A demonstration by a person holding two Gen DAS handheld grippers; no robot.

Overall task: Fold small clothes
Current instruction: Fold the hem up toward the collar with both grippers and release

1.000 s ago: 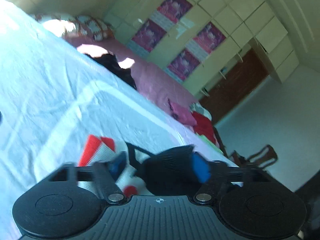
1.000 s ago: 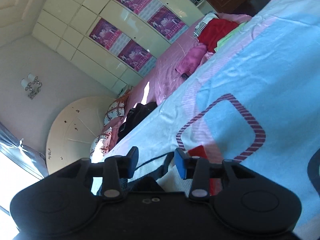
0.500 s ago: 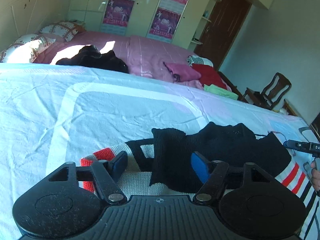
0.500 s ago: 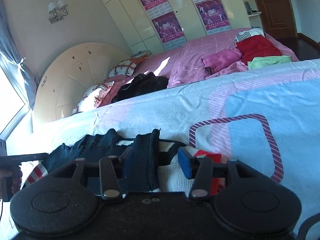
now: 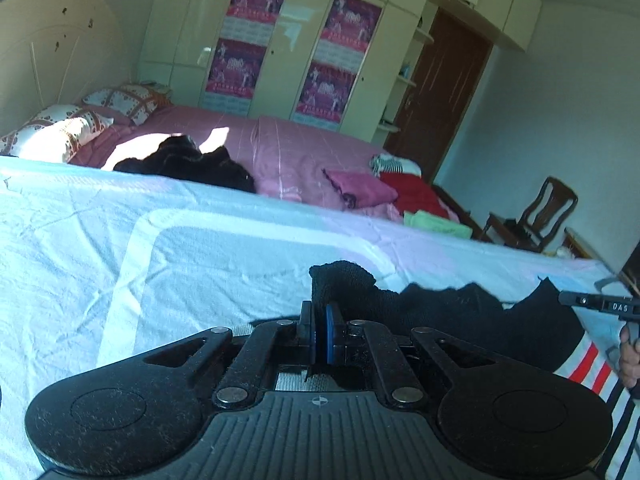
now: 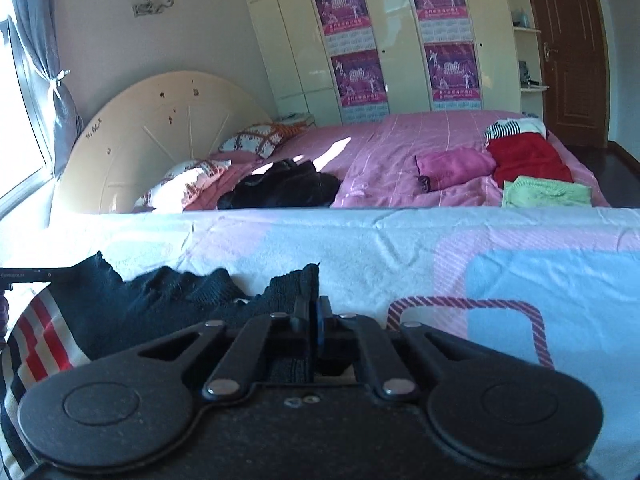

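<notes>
A small knit sweater (image 5: 460, 320), black with a red, white and black striped part (image 5: 592, 364), lies across the pale blue and white sheet (image 5: 120, 260). My left gripper (image 5: 320, 320) is shut on one black knit corner, which stands up between the blue pads. In the right wrist view my right gripper (image 6: 314, 312) is shut on the other black corner of the sweater (image 6: 140, 304), and the striped part (image 6: 40, 340) hangs at the far left. The cloth sags between both grips. A hand (image 5: 628, 356) shows at the right edge.
Behind the sheet's far edge is a pink bed (image 6: 400, 152) with a black garment (image 6: 288, 188), folded pink (image 6: 456, 164), red (image 6: 528, 156) and green clothes (image 6: 544, 194), and pillows (image 5: 60, 132). A wardrobe (image 5: 280, 40), a door (image 6: 568, 40) and a wooden chair (image 5: 548, 208) stand beyond.
Both grippers closed onto the sweater's black knit corners. Both views rolled from tilted to level, and the held edge rose slightly off the sheet.
</notes>
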